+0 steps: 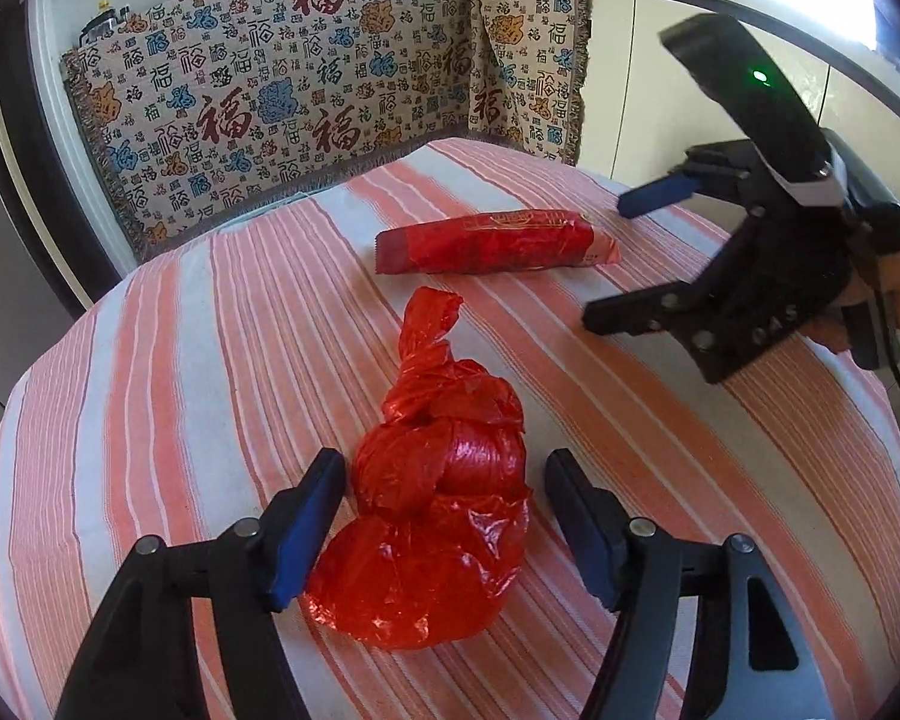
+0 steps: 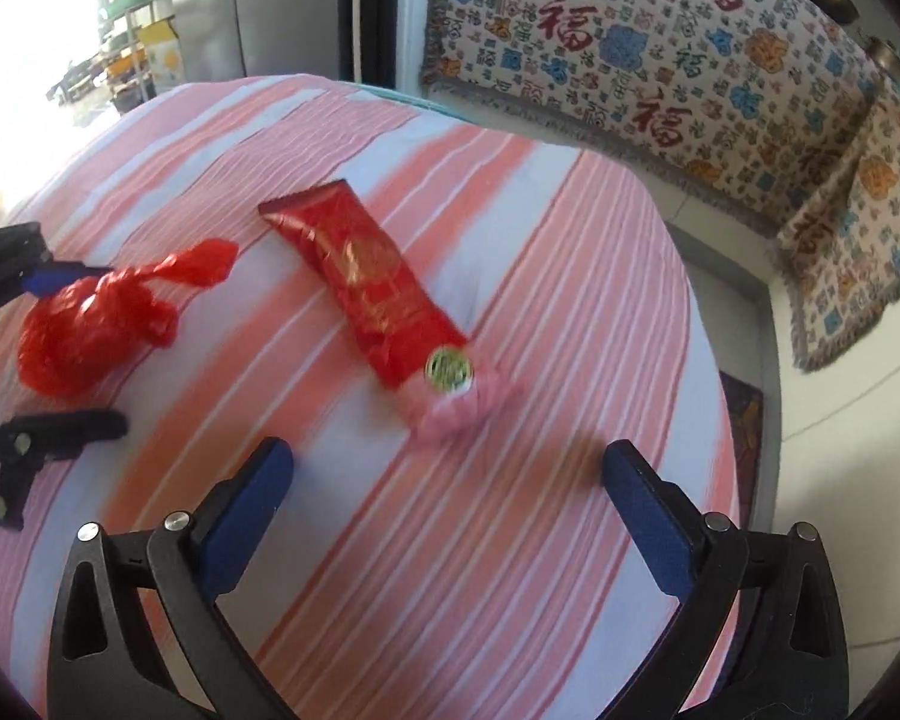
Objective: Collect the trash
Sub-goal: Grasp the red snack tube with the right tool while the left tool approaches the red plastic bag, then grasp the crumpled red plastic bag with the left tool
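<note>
While both grippers are sitting over the striped tablecloth point(image 1: 570, 360), nothing is being held yet. Left gripper point(image 1: 444, 516) is straddling the knotted red plastic bag point(image 1: 438, 516), jaws apart, blue pads point(image 1: 306, 534) flanking the bag's bulge; I can't tell if the left pad is already brushing the film. Right gripper point(image 2: 450, 492) is hanging with jaws wide apart and empty, near the pink end of the red foil wrapper point(image 2: 372, 294) but not around it.

Step in hand, as I read it: closing on the bag. Advice: aim for the dense wound middle, not the loose skirt at the bottom, since thin film is likely to slip or tear. Close slowly and keep the fingers just off the cloth so it isn't getting pinched too.

Left view is showing the bag's twisted tail pointing away toward the wrapper, which lies well apart from it. Right view is motion-blurred, yet it alone is showing the wrapper's gold round seal point(image 2: 448, 368) and the floor beyond the table edge.
</note>
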`<move>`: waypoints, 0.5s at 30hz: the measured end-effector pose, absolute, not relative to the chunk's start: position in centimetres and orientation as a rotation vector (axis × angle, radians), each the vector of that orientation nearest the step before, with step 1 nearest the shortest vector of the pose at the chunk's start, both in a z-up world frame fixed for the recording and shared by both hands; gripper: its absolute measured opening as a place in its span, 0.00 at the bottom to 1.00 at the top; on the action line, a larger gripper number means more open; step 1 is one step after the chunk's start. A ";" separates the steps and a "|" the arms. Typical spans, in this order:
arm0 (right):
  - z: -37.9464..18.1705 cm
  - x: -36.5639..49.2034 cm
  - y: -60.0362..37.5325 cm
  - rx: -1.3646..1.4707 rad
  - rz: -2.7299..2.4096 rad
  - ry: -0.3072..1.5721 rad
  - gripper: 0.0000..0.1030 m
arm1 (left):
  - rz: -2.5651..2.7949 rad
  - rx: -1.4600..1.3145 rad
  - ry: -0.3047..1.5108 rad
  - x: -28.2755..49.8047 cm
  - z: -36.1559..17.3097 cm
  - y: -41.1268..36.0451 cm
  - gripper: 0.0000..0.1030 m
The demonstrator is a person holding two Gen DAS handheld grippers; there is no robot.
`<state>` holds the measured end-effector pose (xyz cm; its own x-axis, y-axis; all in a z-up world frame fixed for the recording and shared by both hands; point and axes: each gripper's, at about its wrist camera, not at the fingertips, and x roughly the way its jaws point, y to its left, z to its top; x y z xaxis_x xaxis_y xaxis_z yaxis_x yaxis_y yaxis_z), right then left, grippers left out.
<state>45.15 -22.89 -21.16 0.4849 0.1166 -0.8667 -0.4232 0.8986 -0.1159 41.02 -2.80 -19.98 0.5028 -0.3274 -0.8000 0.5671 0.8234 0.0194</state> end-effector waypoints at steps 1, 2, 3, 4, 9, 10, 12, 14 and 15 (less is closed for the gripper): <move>-21.1 46.0 -22.6 -0.345 0.340 1.009 0.98 | -0.548 0.291 0.895 41.1 -20.0 -2.7 0.69; -21.0 46.7 -22.3 -0.352 0.344 0.997 0.93 | -0.546 0.290 0.895 41.1 -20.0 -2.7 0.69; -20.8 47.3 -22.0 -0.356 0.355 0.989 0.87 | -0.545 0.292 0.894 41.2 -20.0 -2.7 0.69; -20.7 47.7 -21.8 -0.357 0.368 0.985 0.84 | -0.544 0.293 0.894 41.2 -20.0 -2.7 0.69; -20.7 48.0 -21.4 -0.295 0.472 1.033 0.26 | -0.540 0.287 0.896 41.1 -20.0 -2.8 0.69; -20.7 47.7 -21.4 -0.290 0.465 1.040 0.25 | -0.539 0.286 0.896 41.1 -20.0 -2.9 0.69; -20.7 46.8 -21.7 -0.274 0.455 1.050 0.21 | -0.534 0.284 0.896 41.0 -20.0 -2.8 0.69; -20.5 45.6 -22.2 -0.244 0.434 1.062 0.20 | -0.527 0.282 0.895 40.9 -20.0 -2.9 0.68; -20.4 44.9 -22.4 -0.227 0.424 1.068 0.19 | -0.523 0.279 0.896 40.9 -19.9 -2.9 0.67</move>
<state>44.88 -22.36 -20.39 0.4117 0.2253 -0.8830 -0.4416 0.8969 0.0230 40.89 -2.89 -19.94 0.5117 -0.3145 -0.7995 0.5414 0.8406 0.0159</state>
